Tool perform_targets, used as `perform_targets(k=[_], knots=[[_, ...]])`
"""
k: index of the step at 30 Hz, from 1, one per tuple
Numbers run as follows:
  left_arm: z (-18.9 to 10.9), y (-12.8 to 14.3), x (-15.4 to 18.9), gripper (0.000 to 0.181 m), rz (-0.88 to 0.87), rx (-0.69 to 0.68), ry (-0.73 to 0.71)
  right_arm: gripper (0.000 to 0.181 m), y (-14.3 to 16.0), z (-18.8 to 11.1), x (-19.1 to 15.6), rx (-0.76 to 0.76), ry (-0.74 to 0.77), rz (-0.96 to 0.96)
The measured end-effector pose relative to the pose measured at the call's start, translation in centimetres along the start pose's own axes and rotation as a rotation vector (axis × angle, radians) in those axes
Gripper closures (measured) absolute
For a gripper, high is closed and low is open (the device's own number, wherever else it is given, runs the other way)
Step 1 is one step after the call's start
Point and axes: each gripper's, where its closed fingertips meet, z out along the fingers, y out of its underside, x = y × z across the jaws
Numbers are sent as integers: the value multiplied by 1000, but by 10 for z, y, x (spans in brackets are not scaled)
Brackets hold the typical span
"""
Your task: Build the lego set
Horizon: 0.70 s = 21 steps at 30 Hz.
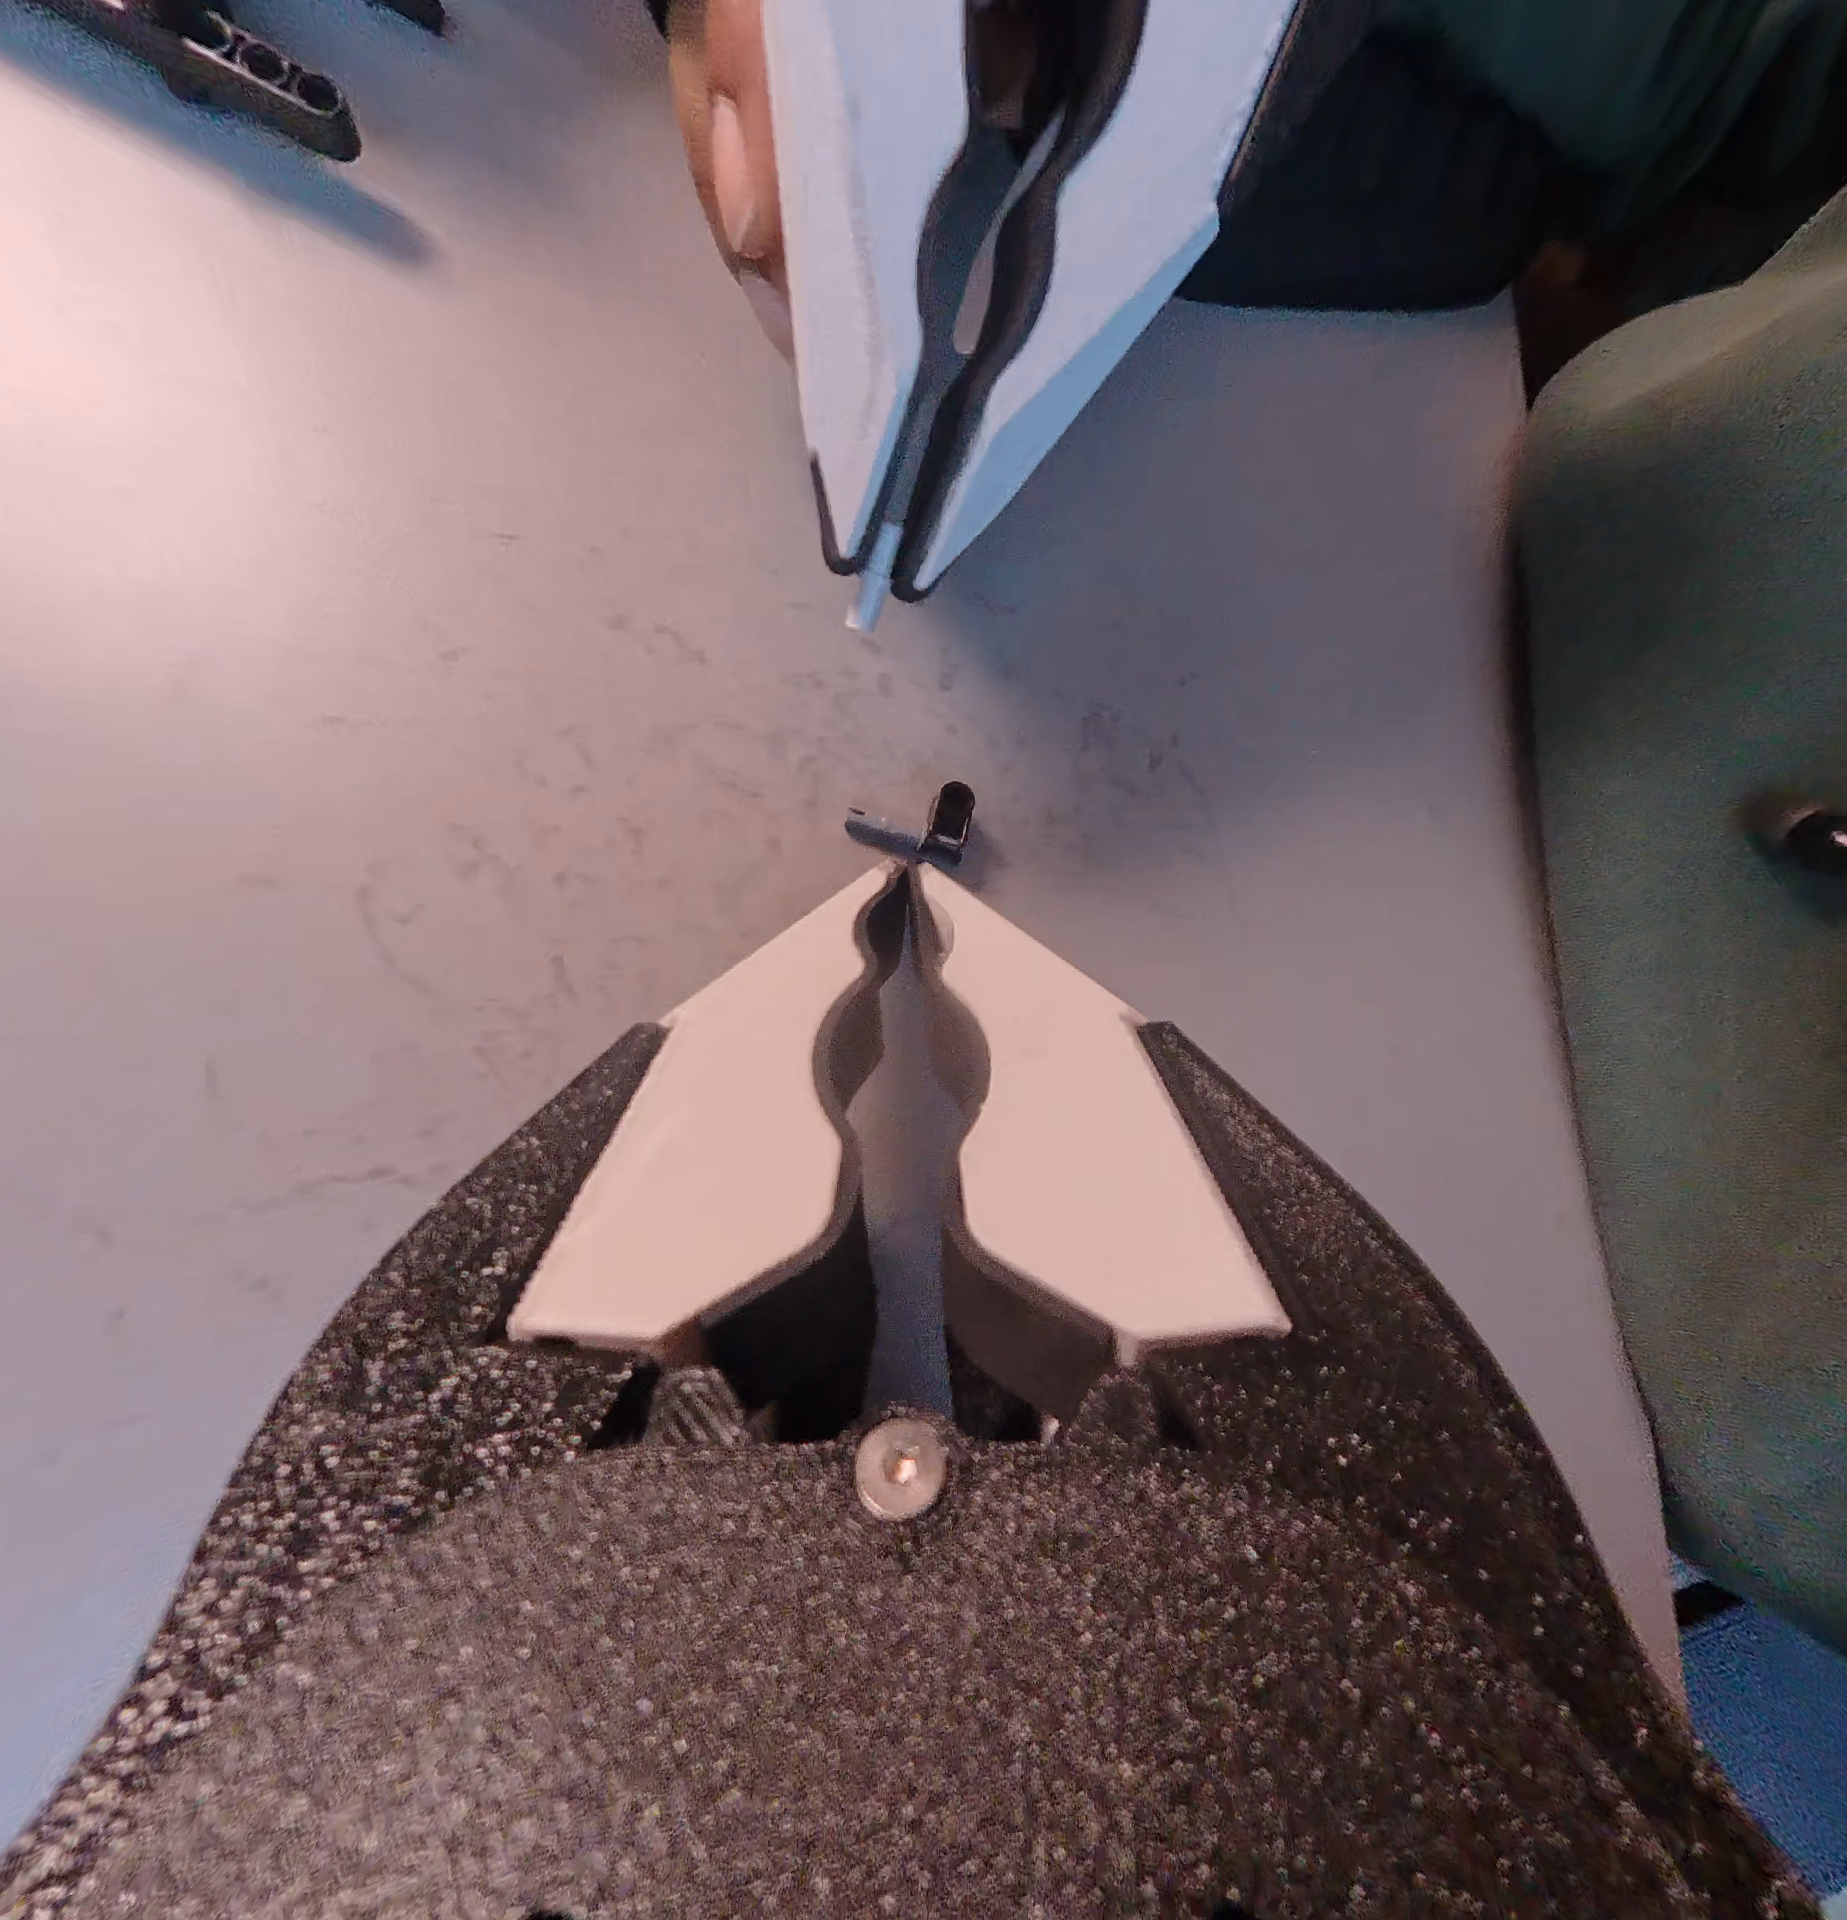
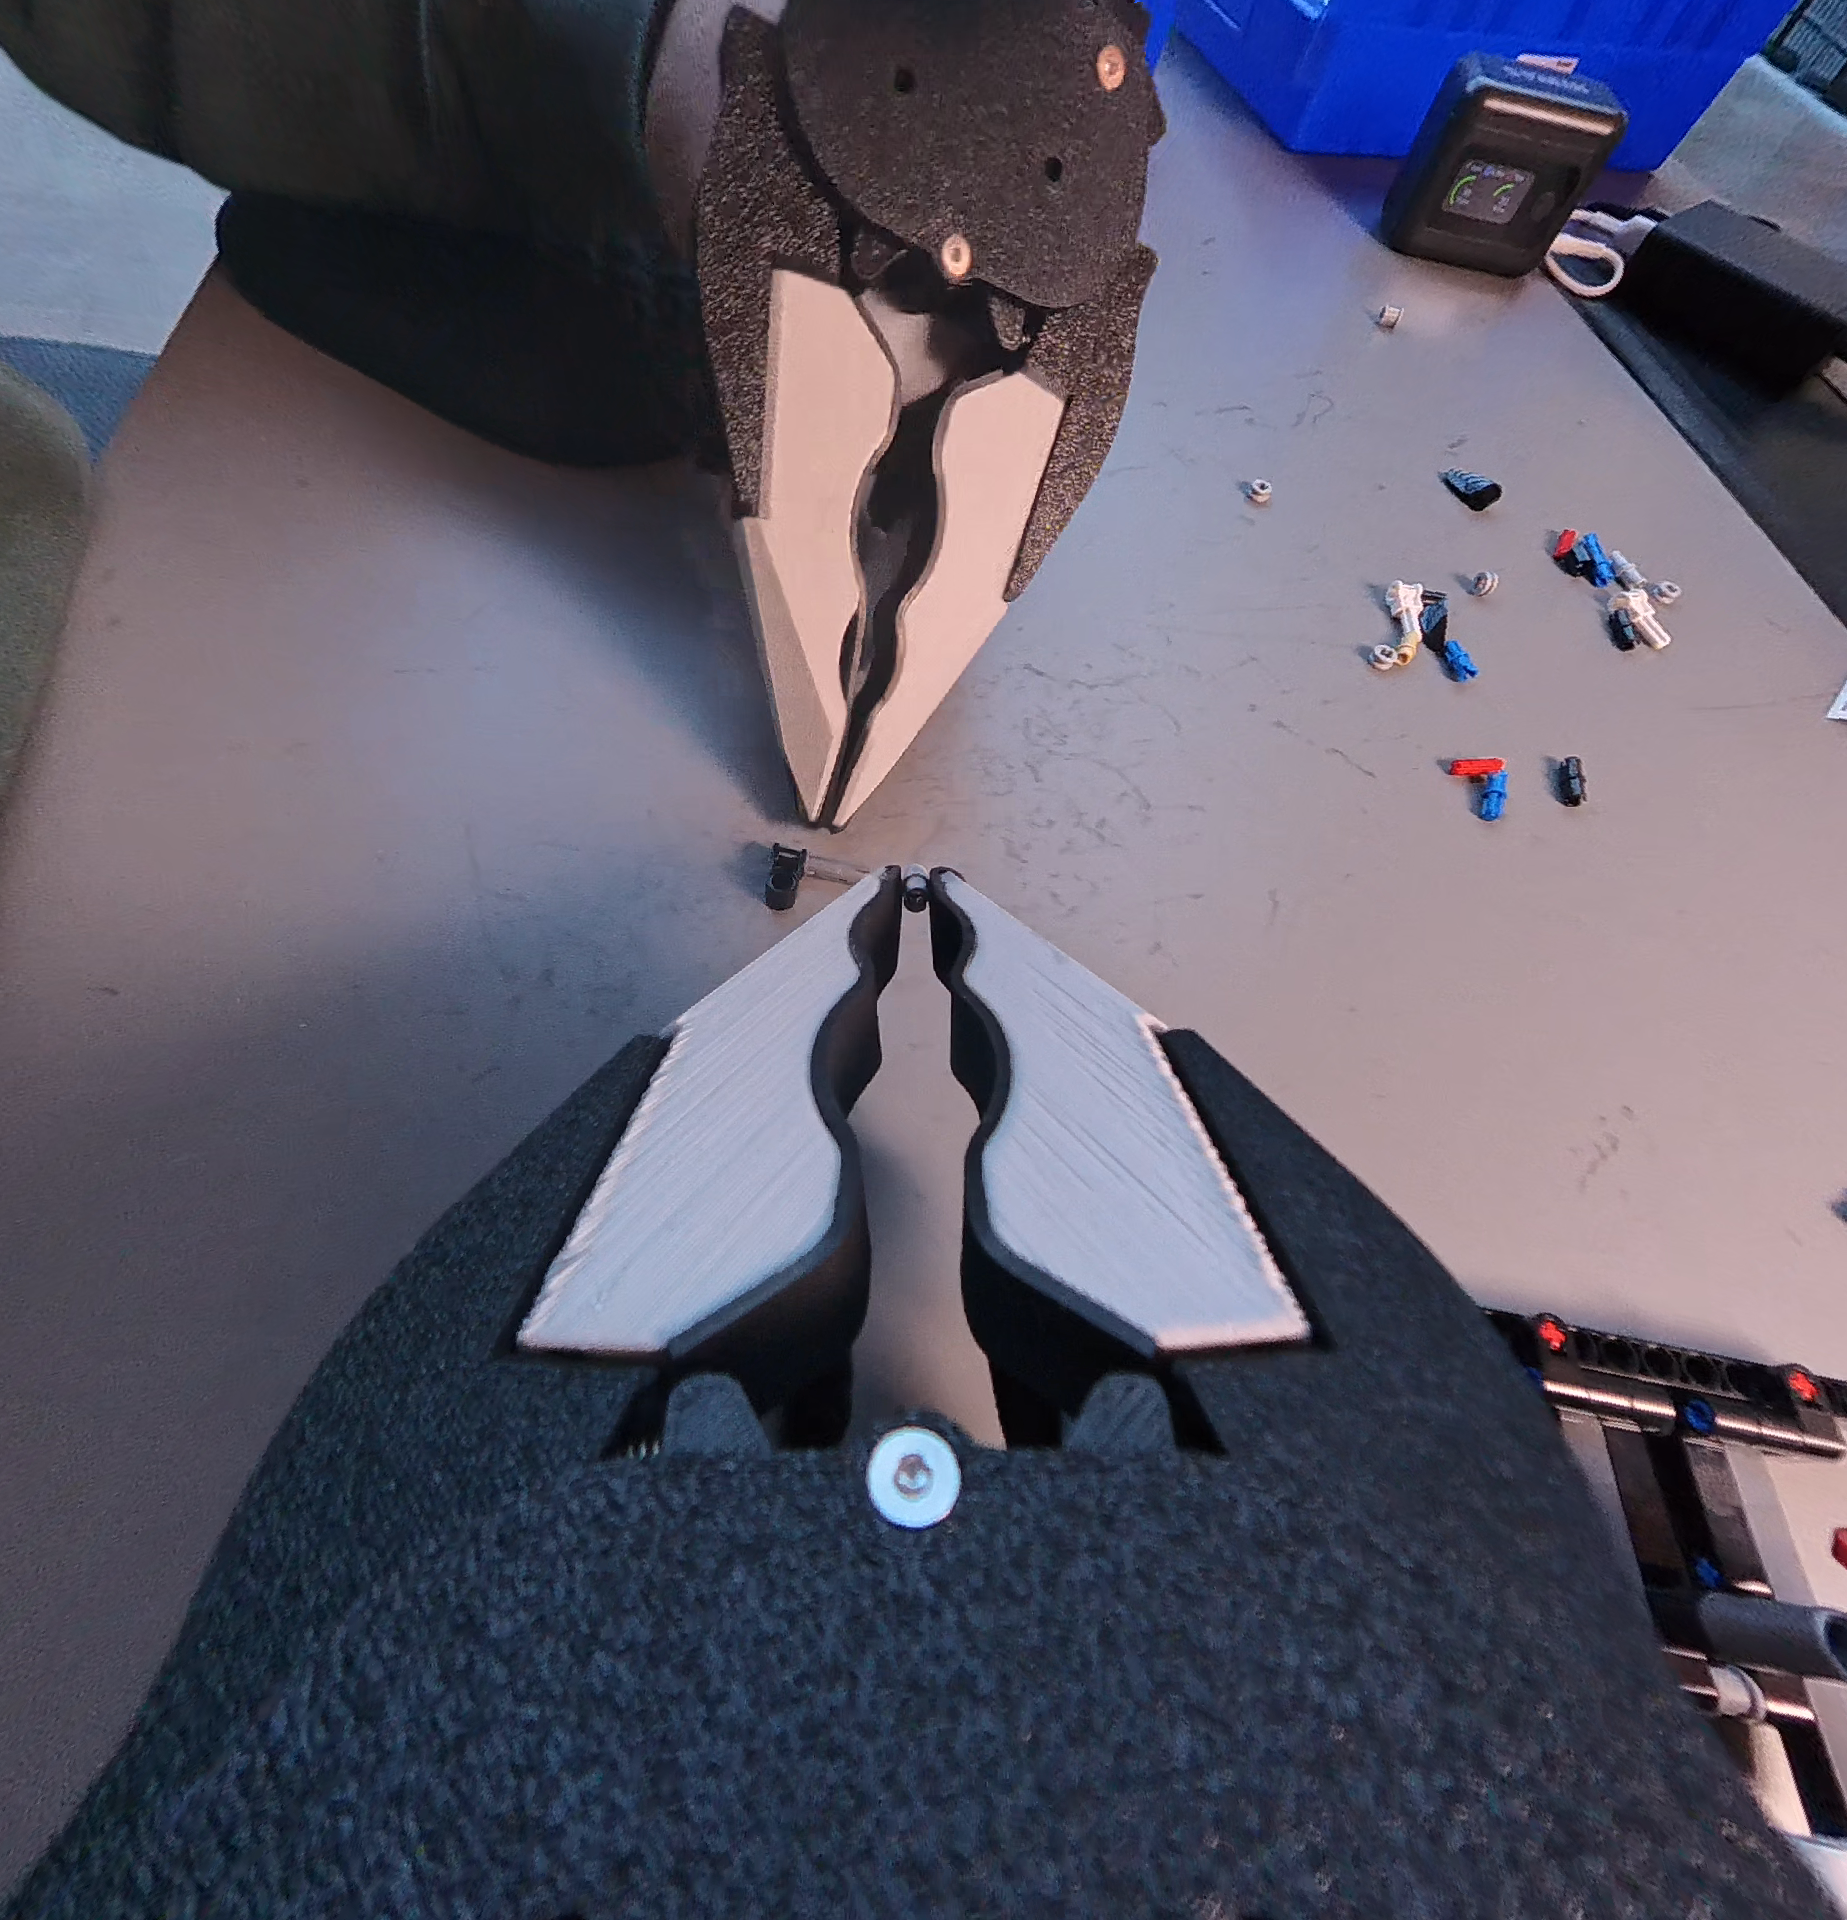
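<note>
My left gripper (image 1: pixel 903 871) is shut, its tips low at the grey table (image 1: pixel 379 623). Just beyond the tips lies a small black connector (image 1: pixel 952 812) on a short grey axle (image 1: pixel 883 831). In the right wrist view the left gripper (image 2: pixel 825 823) stands tip-down just behind this connector (image 2: pixel 782 873), and the piece lies on the table apart from its tips. My right gripper (image 2: pixel 911 883) is shut on a small light grey pin (image 2: pixel 911 891). In the left wrist view the right gripper (image 1: pixel 877 577) comes in from above with the pin (image 1: pixel 865 603) sticking out of its tips.
Loose small pieces lie at the right: grey, black and blue ones (image 2: pixel 1428 629), a red and blue pair (image 2: pixel 1480 781), a black pin (image 2: pixel 1570 779). A black built frame (image 2: pixel 1677 1392) sits lower right. A black device (image 2: pixel 1501 166) and blue bin (image 2: pixel 1418 62) stand behind. A green chair (image 1: pixel 1708 831) is beside the table. One gripper's finger ends stand about 5 centimeters off the other's.
</note>
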Motion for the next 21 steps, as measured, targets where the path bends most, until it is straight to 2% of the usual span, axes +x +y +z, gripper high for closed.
perform_targets(k=[4,7,12,16,18,21], knots=[[-5,0,-2,181,65,-11,-53,177,1,0,0,-7,3,-6],[-3,-6,8,168,73,-2,-62,177,1,0,1,-6,6,4],[7,-7,14,161,266,-36,-166,177,1,0,1,-8,8,2],[14,-7,9,158,344,-81,-212,177,2,0,2,-10,11,2],[16,-6,4,159,348,-109,-231,177,2,0,3,-11,15,2],[15,-5,0,174,315,-117,-244,177,3,-1,4,-14,22,0]])
